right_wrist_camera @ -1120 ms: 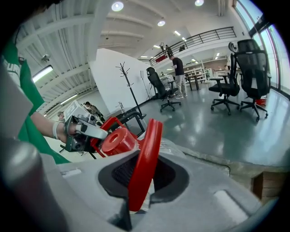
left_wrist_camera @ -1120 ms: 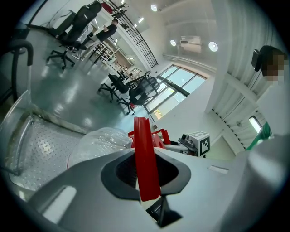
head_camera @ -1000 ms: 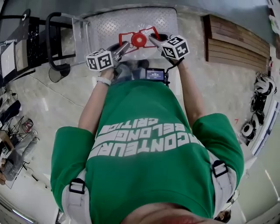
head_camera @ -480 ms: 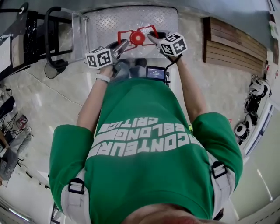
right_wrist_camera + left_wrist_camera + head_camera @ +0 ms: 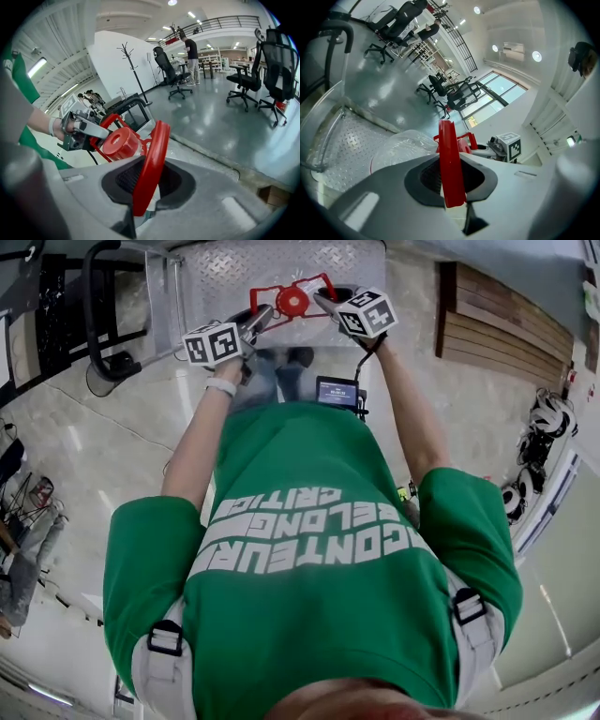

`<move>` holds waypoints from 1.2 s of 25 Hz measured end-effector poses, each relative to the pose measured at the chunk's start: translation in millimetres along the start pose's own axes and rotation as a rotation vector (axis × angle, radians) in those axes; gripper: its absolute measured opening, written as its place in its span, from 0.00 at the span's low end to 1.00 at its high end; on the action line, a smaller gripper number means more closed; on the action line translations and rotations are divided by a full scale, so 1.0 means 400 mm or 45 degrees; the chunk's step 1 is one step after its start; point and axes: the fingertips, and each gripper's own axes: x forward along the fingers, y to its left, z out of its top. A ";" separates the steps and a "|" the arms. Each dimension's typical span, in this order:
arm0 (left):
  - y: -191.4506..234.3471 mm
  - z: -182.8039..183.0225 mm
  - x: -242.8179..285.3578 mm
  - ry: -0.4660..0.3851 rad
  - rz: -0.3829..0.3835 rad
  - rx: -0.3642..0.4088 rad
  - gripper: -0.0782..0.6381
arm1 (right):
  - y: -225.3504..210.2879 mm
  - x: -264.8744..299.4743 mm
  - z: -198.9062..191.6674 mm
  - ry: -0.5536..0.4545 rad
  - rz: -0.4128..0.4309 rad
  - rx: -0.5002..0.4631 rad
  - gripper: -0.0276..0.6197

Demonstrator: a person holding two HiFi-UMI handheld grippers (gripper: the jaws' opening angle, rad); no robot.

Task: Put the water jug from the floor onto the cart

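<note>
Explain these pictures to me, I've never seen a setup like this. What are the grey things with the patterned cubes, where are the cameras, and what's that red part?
There is no robot here. A person holds a two-jaw clamp in each hand, each topped with a marker cube. The head view looks down from the person's head. In it the left hand-held gripper and the right hand-held gripper meet at a clear water jug with a red cap. The other two pictures come from cameras riding on the grippers, looking along their jaws. Both grippers are clamped on the jug's red handle. Under the jug is the cart's metal deck. I cannot tell whether the jug already rests on it.
</note>
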 end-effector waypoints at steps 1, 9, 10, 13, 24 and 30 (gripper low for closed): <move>0.016 0.002 0.006 0.007 0.002 -0.011 0.20 | -0.008 0.014 0.001 0.011 -0.001 0.005 0.12; 0.141 0.014 0.046 0.051 0.067 -0.094 0.19 | -0.061 0.137 -0.011 0.094 -0.004 0.056 0.12; 0.159 0.018 0.051 0.056 0.075 -0.101 0.19 | -0.069 0.155 -0.010 0.101 -0.008 0.061 0.12; 0.213 0.035 0.064 0.067 0.096 -0.116 0.19 | -0.089 0.207 -0.005 0.116 -0.008 0.087 0.12; 0.392 0.052 0.111 0.146 0.167 -0.171 0.19 | -0.154 0.375 -0.020 0.197 -0.011 0.172 0.12; 0.472 0.034 0.132 0.199 0.190 -0.210 0.18 | -0.169 0.446 -0.047 0.248 -0.016 0.216 0.12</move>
